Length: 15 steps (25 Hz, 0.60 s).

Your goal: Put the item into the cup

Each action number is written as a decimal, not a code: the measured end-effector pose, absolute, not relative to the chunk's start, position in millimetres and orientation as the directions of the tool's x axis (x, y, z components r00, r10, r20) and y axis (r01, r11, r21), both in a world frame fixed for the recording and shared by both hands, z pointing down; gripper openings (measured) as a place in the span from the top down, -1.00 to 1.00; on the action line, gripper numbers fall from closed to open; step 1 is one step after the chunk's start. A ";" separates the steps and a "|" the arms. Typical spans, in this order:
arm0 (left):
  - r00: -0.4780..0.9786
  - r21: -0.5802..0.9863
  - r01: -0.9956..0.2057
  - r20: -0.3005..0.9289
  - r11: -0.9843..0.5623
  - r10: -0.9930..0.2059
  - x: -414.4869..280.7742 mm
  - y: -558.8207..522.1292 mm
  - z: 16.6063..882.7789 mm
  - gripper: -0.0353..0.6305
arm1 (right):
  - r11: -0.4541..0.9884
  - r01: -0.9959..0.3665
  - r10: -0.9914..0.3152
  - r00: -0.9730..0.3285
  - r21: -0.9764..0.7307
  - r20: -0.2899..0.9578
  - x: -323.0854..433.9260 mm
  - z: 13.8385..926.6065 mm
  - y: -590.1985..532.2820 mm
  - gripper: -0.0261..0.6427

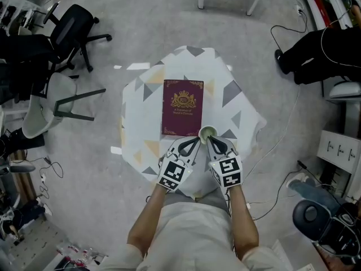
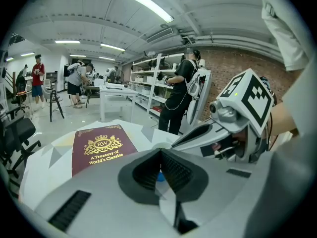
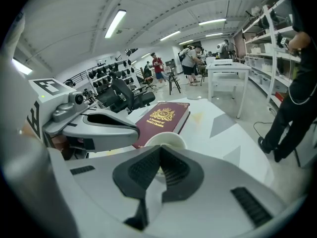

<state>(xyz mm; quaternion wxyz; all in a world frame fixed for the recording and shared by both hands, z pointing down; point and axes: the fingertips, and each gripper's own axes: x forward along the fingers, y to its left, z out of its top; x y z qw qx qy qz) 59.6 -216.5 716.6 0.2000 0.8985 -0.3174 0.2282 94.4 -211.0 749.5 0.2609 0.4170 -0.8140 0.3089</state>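
Left claw (image 2: 160, 152): I am pinching a small blue item (image 2: 159, 177) low between the pads, with the jaws closed down on it.

Right claw (image 3: 159, 150): I am holding the jaws drawn together. A pale sliver is showing in the slit between them; I cannot tell what it is.

The pale cup (image 1: 207, 132) is standing upright on the patterned table (image 1: 141, 112), just beyond both sets of tips. The blue item is sitting outside the cup, close beside its rim. The maroon book (image 1: 183, 107) is lying flat, with its near edge just beside the cup.
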 end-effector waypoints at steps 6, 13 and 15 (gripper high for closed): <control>0.698 0.212 -0.656 0.537 -0.725 -0.475 62.0 -214.4 715.8 0.85 | 0.453 -0.844 -0.519 -0.511 -0.286 0.686 93.6 751.8 -211.1 0.90; 0.699 0.209 -0.651 0.540 -0.729 -0.469 62.3 -214.4 717.6 0.85 | 0.448 -0.850 -0.526 -0.501 -0.277 0.687 93.3 754.8 -212.9 0.89; 0.700 0.208 -0.650 0.538 -0.731 -0.470 62.2 -214.1 716.6 0.85 | 0.448 -0.851 -0.527 -0.498 -0.272 0.688 92.7 754.6 -213.0 0.89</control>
